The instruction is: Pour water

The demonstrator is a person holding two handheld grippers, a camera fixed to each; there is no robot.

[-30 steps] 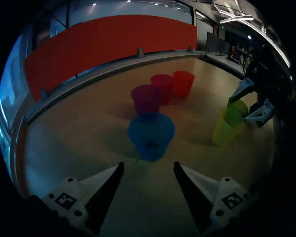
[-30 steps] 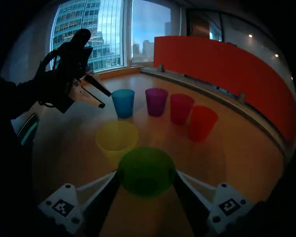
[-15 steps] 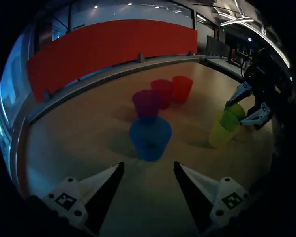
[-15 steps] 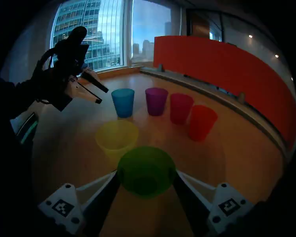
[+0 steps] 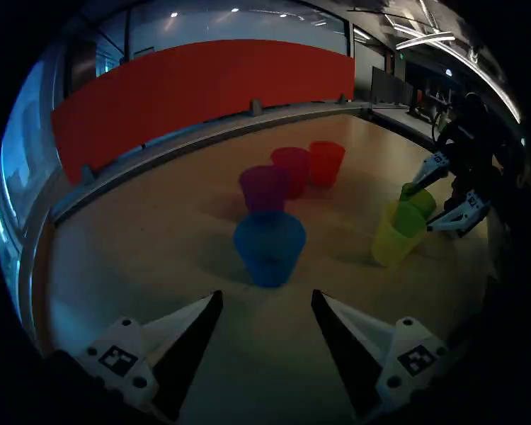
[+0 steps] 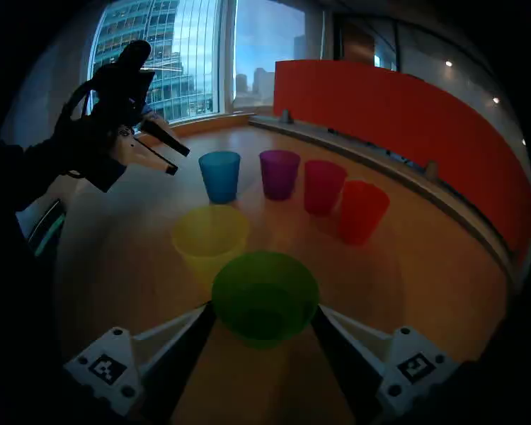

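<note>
Two fingers (image 6: 350, 340) clamp the green cup (image 6: 265, 297), roughly upright, mouth upward.

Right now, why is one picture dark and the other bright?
Left gripper view: faces the dim room, so the table and blue cup look dark and bluish. Right gripper view: faces bright windows, so the green cup glows, while the left tongs are a black silhouette.

Wooden tabletop (image 6: 435, 297), warm tone, room dim overall. Long red partition (image 5: 195, 85) along the far edge, grey rail (image 5: 195, 138) with small posts at its foot. Tall windows (image 6: 262, 49) far left in right gripper view: daylight, glass towers (image 6: 187, 64), blue sky. Ceiling strip lights (image 5: 425, 34) far right in left gripper view.
</note>
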